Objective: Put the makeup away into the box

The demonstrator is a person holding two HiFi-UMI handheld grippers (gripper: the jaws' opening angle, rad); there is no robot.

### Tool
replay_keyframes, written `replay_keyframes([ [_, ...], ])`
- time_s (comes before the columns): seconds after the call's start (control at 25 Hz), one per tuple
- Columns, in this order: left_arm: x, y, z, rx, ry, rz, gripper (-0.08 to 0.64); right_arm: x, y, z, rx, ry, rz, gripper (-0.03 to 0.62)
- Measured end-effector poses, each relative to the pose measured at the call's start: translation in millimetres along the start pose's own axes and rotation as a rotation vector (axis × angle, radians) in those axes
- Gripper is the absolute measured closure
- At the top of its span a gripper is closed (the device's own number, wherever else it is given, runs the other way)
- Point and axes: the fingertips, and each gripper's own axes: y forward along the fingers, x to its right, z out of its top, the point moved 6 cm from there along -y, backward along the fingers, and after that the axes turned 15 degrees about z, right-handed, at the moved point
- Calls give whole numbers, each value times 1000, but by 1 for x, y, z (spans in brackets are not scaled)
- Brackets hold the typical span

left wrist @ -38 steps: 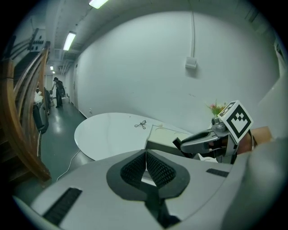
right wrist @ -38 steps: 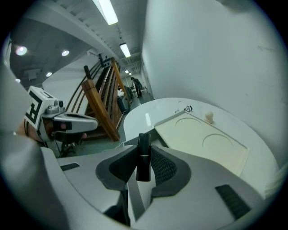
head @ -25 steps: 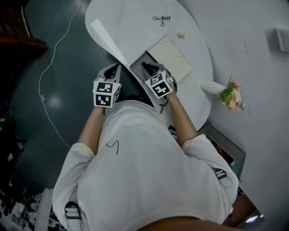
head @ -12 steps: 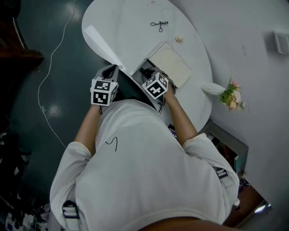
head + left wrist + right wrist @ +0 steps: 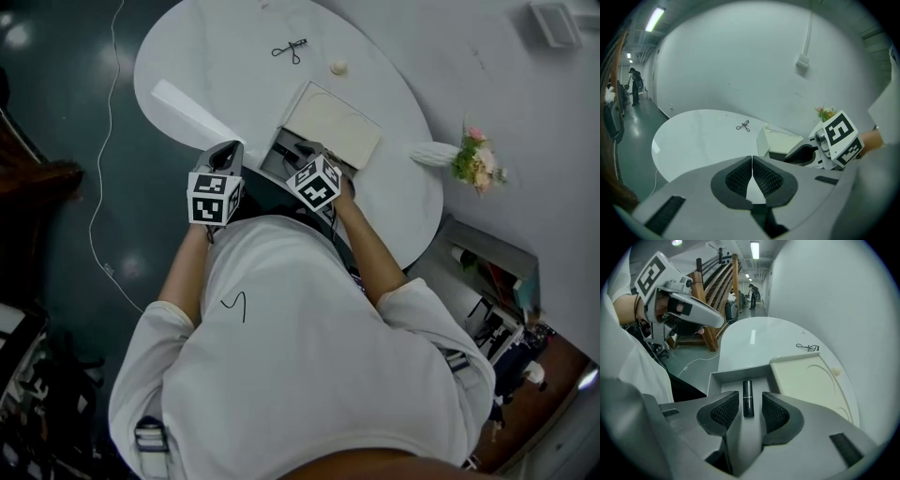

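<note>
— Inside the box (image 5: 723, 377), what lies there?
— A black lipstick (image 5: 748, 397), between the right gripper (image 5: 749, 408) jaws, which are opening, not pressing it. The left gripper (image 5: 752, 164) jaws are closed together, empty.

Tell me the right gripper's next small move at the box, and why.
Probably lift the right gripper straight up, clear of the box. Its fingers are opening and do not press the black lipstick, which lies on the box floor between them, so it looks delivered. The eyelash curler on the table waits.
</note>
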Motion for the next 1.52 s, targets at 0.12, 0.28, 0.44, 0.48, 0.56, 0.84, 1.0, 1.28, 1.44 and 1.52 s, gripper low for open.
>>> replay_keyframes([
  [0.12,17,1,6,0,10,-33,538,1,-21,-8,75,56,-54,512],
  [0.28,48,3,12,2,47,-91,538,3,-51,-28,210,163,-121,594],
  [0.44,84,10,10,-13,68,-139,538,6,-78,-59,334,301,-179,594],
  [0.48,93,10,9,-19,68,-151,538,6,-86,-67,368,330,-194,594],
  [0.56,112,10,9,-26,73,-174,538,6,-102,-82,439,365,-230,594],
  [0.84,166,7,15,-16,128,-232,538,2,-142,-131,575,479,-328,594],
  [1.0,193,2,32,37,163,-263,538,7,-165,-141,657,519,-399,594],
  [1.28,232,-23,80,204,196,-280,538,12,-232,-130,768,450,-547,594],
  [1.44,245,-44,115,356,203,-279,538,12,-276,-112,830,394,-628,594],
  [1.52,250,-54,130,418,220,-269,538,14,-296,-106,859,363,-666,594],
])
